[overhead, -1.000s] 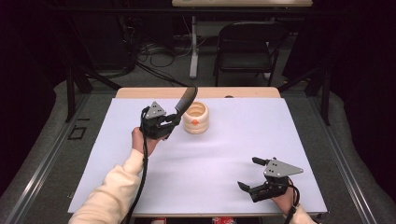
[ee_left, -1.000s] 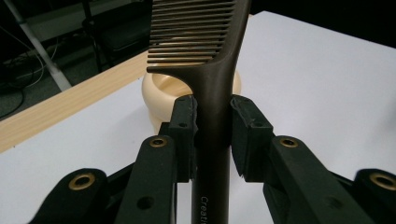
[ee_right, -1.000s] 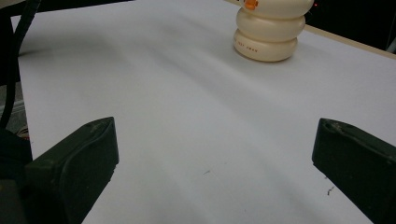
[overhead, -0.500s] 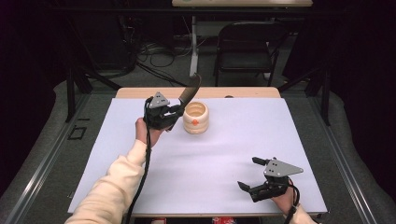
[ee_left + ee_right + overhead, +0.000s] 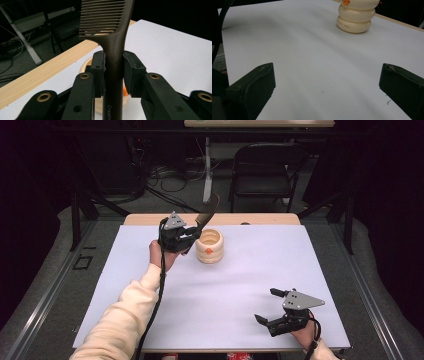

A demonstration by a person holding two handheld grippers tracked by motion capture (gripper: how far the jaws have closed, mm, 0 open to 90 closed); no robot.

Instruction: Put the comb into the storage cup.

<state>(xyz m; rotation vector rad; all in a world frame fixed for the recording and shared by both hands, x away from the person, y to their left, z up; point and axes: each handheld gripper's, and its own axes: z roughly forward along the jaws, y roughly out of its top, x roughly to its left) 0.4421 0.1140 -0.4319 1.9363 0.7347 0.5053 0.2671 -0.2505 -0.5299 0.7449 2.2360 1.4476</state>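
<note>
- The left hand-held gripper (image 5: pixel 186 238) was clamped on the handle of a dark comb (image 5: pixel 113 50); in the left gripper view both pads pressed the handle from either side, just below the teeth.
- The comb stood tilted, teeth uppermost, rising toward one o'clock from the gripper, directly beside and slightly above the cream ribbed cup (image 5: pixel 209 246) at the far middle of the table (image 5: pixel 250 285).
- The cup stood upright, an orange mark on its near side, at roughly three o'clock of the left gripper.
- The right hand-held gripper (image 5: pixel 273 308) lay low at the near right of the table, at about five o'clock from the cup, jaws wide apart and holding nothing.
- Judgement: the step in hand appeared to be standing the comb in the cup. To do it well, the handle end should be brought over the cup's mouth, the comb turned nearer upright, and lowered centrally before release.
- Risk noted: a handle striking the rim could tip or push the light cup; the idle right gripper could steady it.
</note>
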